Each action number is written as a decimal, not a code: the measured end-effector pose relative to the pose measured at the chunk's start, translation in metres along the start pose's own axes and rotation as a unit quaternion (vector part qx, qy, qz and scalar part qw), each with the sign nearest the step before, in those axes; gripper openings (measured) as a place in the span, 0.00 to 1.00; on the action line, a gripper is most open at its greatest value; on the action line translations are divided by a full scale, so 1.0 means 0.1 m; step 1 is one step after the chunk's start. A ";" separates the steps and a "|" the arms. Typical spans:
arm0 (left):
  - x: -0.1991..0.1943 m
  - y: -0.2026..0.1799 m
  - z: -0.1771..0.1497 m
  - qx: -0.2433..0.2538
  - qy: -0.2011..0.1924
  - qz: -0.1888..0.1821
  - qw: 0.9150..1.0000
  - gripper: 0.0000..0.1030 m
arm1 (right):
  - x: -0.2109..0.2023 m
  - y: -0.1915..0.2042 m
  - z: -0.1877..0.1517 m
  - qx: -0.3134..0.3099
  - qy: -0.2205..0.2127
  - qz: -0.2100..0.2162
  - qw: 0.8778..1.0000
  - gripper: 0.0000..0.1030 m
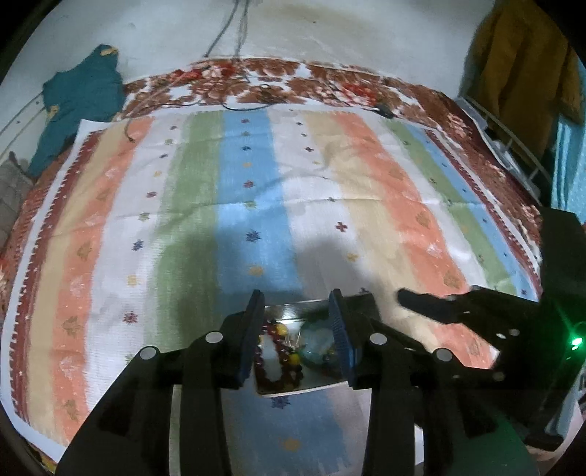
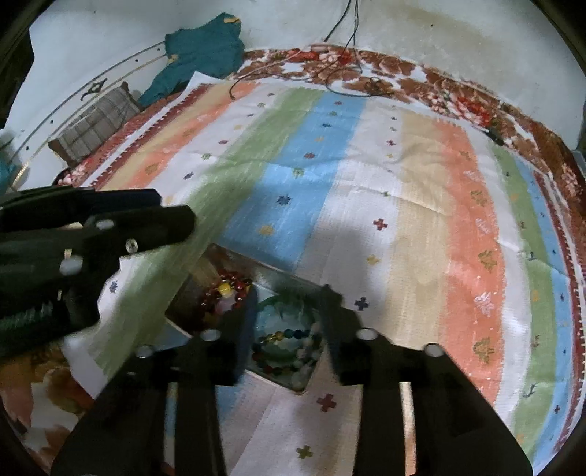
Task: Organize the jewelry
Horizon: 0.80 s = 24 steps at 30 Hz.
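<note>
Left wrist view: the left hand-held gripper (image 1: 296, 329) hangs open over a shiny tray (image 1: 311, 388) on the striped bedspread (image 1: 256, 183), dark red beads (image 1: 278, 369) inside. Right wrist view: the right hand-held gripper (image 2: 289, 322) is open above a greenish, possibly glass, bangle (image 2: 282, 318).

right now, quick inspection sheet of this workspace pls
surface: striped cloth spread flat over a floral blanket.
job's things: shallow tray on the cloth, holding a dark red bead strand and a mixed bead bracelet.
clutter: teal garment and a checked cushion at the far edge.
grippers: left hand-held gripper open, above the tray; right hand-held gripper open, above the bracelet; neither holds anything.
cables: thin wires hang down the wall onto the blanket.
surroundings: pale wall; mustard garment hanging at right.
</note>
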State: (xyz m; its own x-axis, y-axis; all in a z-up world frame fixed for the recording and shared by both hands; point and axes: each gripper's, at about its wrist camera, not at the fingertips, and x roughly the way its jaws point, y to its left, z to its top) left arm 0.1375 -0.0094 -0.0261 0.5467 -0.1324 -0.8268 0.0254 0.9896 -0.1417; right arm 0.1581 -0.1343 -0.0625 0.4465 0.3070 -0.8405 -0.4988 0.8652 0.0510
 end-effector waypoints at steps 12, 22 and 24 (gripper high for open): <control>-0.23 0.13 -0.24 -0.007 -0.014 -0.006 1.000 0.52 | -0.24 -0.07 -0.18 0.008 -0.011 -0.004 1.000 0.59; -0.47 0.00 -0.43 0.036 -0.076 0.023 0.996 0.81 | -0.49 -0.18 -0.30 0.031 -0.048 0.000 0.998 0.80; -0.49 -0.01 -0.46 0.039 -0.081 0.023 0.996 0.85 | -0.51 -0.18 -0.32 0.032 -0.051 0.000 0.998 0.81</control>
State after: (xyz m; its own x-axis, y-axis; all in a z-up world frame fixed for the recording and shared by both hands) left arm 0.0727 -0.0065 -0.0106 0.6761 -0.0828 -0.7322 0.0584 0.9966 -0.0587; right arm 0.1201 -0.1785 -0.0377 0.5223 0.3427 -0.7809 -0.4522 0.8877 0.0872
